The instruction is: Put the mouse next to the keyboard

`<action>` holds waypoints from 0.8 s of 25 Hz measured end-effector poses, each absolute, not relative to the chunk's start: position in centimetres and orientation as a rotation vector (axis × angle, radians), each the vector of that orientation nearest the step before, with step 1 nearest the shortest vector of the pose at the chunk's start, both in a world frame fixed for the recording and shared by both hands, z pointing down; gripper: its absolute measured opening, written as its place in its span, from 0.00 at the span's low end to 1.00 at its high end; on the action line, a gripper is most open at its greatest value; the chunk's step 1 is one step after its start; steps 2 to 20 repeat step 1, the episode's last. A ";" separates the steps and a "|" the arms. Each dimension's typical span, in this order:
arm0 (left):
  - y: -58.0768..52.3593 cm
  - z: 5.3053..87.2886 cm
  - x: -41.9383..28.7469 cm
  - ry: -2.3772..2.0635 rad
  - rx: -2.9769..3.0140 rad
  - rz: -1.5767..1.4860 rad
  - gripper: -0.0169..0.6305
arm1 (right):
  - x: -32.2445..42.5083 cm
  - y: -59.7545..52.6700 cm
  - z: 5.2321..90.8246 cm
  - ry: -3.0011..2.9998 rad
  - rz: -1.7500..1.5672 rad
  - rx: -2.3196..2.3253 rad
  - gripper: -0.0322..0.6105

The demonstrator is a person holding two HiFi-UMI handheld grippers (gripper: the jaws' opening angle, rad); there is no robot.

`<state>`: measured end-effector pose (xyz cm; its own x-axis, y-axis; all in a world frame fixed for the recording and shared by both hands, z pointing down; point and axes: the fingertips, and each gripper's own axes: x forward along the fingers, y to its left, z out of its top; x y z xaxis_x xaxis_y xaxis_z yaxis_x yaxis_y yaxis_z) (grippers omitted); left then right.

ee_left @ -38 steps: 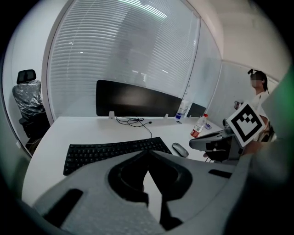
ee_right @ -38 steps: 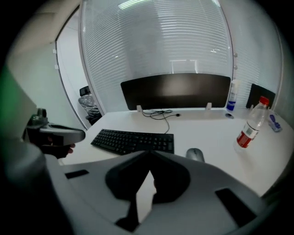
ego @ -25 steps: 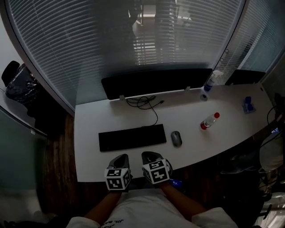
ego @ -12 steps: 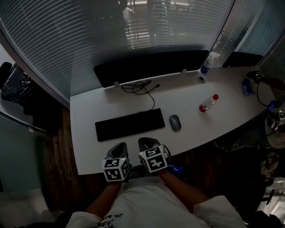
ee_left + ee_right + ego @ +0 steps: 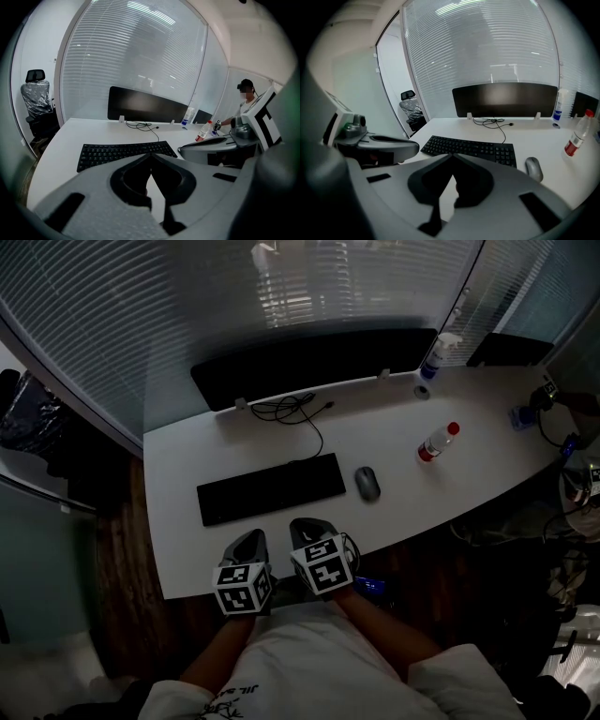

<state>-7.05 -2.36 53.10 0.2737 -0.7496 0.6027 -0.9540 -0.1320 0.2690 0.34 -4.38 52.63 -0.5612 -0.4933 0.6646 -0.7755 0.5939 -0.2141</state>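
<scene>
A grey mouse (image 5: 367, 483) (image 5: 533, 168) lies on the white desk (image 5: 178, 540), just right of the black keyboard (image 5: 270, 488) (image 5: 123, 152) (image 5: 471, 149). Both grippers are held side by side at the desk's near edge, in front of the keyboard and apart from both objects. My left gripper (image 5: 247, 552) (image 5: 151, 155) has its jaws closed tip to tip with nothing between them. My right gripper (image 5: 309, 531) (image 5: 451, 156) is also shut and empty, and the mouse lies to its far right.
A dark monitor (image 5: 309, 362) stands at the back with a black cable (image 5: 298, 411) in front of it. A red-capped bottle (image 5: 437, 442) lies at the right, a spray bottle (image 5: 438, 351) behind it. A person (image 5: 244, 96) sits at the desk's right end. A wrapped chair (image 5: 36, 96) stands left.
The head view has shifted, so the desk sits a little higher and further left in frame. Both grippers stay shut at the near edge; mouse and keyboard have not moved.
</scene>
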 end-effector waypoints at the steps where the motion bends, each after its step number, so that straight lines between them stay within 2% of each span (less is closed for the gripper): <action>1: -2.3 53.2 -7.0 -1.530 1.938 0.431 0.03 | 0.4 -4.3 52.7 -2.269 0.669 1.004 0.05; 20: -2.3 53.2 -7.0 -1.530 1.938 0.431 0.03 | 0.4 -4.3 52.7 -2.269 0.669 1.004 0.05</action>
